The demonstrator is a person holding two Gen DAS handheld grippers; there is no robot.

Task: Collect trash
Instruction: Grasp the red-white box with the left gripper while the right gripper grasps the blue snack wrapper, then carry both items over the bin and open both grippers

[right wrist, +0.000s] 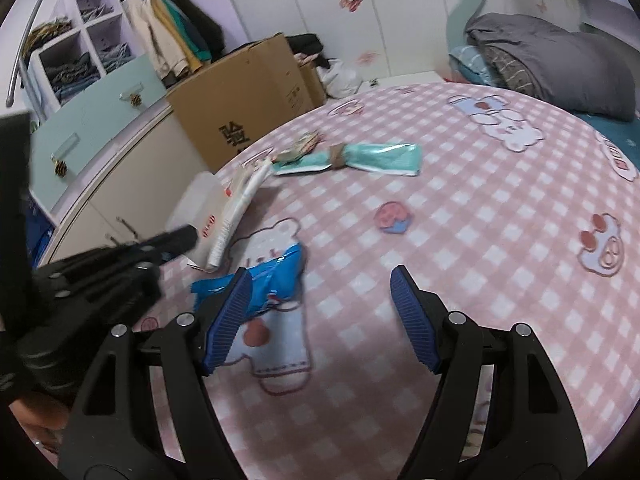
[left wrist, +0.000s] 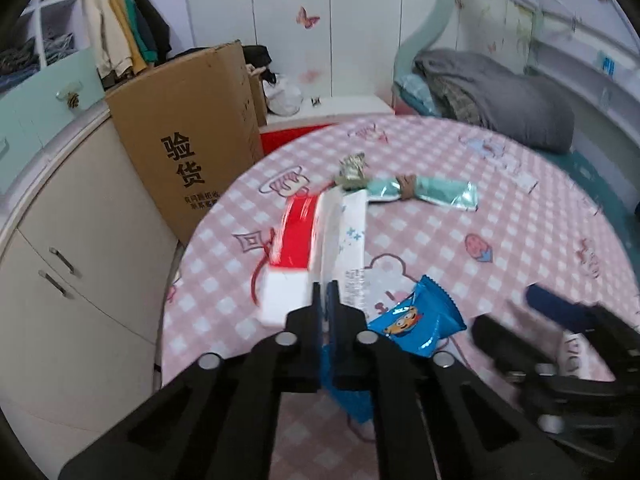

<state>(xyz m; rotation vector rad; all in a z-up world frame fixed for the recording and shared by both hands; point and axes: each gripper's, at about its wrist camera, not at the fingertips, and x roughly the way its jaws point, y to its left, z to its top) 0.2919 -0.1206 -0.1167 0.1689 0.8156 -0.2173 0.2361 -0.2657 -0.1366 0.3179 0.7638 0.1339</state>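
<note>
Pinched white wrapper (left wrist: 344,240) pointing away

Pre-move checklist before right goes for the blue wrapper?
1. right gripper open: ok.
2. blue wrapper between its fingers: not ok, it lies by the left finger.
3. left gripper shut on white packet: ok.
4. Left arm clear of right's path: cannot tell, close and blurred.
5. teal wrapper still on the table: ok, left for later.
</note>
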